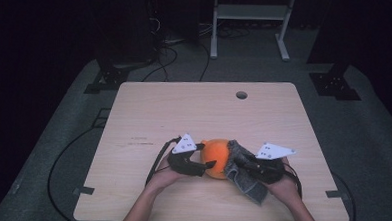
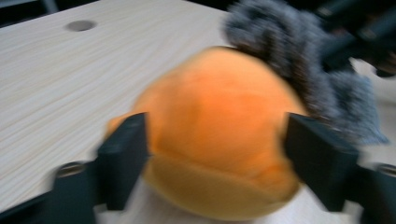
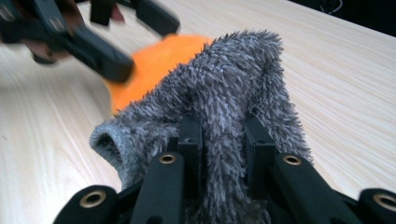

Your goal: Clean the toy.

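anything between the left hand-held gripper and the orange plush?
Nothing visible. The left hand-held gripper has a jaw on either side of the orange plush. The grey fuzzy cloth lies on its far side, pinched by the right hand-held gripper.

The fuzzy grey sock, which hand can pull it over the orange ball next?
Probably the right. The right claw is already shut on the grey sock, right beside the orange ball. The left claw sits open around the ball.
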The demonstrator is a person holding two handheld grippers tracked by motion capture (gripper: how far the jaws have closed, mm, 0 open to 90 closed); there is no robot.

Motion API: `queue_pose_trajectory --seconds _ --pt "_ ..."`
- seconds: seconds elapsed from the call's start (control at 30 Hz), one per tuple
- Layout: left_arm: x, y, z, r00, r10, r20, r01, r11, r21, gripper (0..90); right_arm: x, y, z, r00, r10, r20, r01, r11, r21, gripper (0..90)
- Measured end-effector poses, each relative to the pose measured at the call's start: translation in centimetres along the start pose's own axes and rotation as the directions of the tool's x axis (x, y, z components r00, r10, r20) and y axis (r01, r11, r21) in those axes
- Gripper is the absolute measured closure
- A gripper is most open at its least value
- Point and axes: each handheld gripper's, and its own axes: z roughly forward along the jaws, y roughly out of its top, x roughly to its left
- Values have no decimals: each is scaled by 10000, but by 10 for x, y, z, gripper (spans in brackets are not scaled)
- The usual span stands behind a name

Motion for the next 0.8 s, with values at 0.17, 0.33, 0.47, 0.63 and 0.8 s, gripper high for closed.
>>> queue_pose_trajectory --seconds 0.17,0.33,0.47,0.63,0.8 --pt "-6 -2 6 9993 200 327 -204 9997 121 250 -3 -4 -5 10000 -25 3 25 9997 231 722" --pt "-15 -6 7 9849 1625 601 -1651 9854 418 294 -3 14 -14 9999 50 -129 -56 9991 -421 724" --pt "-19 -6 4 9695 2340 732 -2383 9695 577 282 -7 14 -5 9997 74 -219 -76 9999 -133 723" --pt "-10 1 0 9963 695 502 -683 9974 -249 150 -2 6 -5 9992 88 -384 -90 9999 -54 724" --pt "-11 -6 8 9981 545 305 -544 9985 -19 184 -3 4 -6 9989 86 -468 -88 10000 -35 724"
